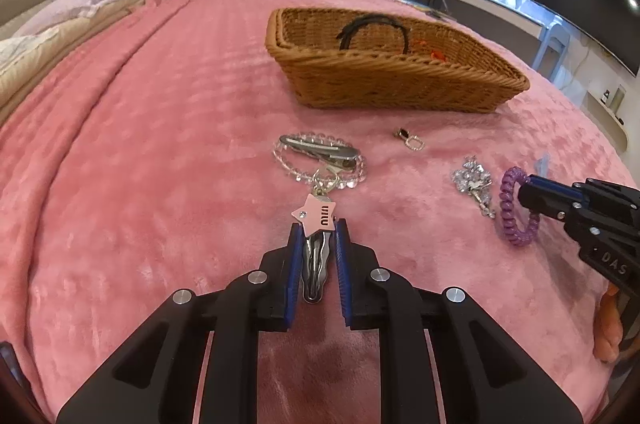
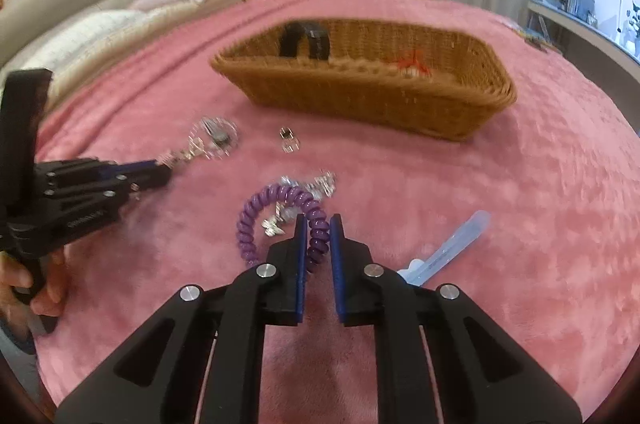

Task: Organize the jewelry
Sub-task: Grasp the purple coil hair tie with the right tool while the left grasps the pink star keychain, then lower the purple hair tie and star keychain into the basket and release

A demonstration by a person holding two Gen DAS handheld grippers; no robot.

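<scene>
My left gripper [image 1: 318, 226] is shut on a silver hair clip with a pink star [image 1: 315, 217], just above the pink blanket. Ahead of it lie a clear bead bracelet [image 1: 280, 154] with a silver clip [image 1: 318, 150] on it. My right gripper [image 2: 319, 222] is shut on a purple spiral hair tie [image 2: 276, 210], which also shows in the left wrist view [image 1: 516, 206]. A sparkly silver brooch [image 1: 474, 182] lies beside the tie. A small black-stone pendant [image 1: 410, 138] lies nearer the wicker basket [image 1: 400, 84].
The basket [image 2: 360, 96] holds a black hairband [image 1: 374, 28] and something red [image 2: 412, 64]. A pale blue clip [image 2: 452, 244] lies right of my right gripper. Pillows [image 1: 48, 24] lie at the far left, a desk with a monitor [image 1: 588, 4] at the right.
</scene>
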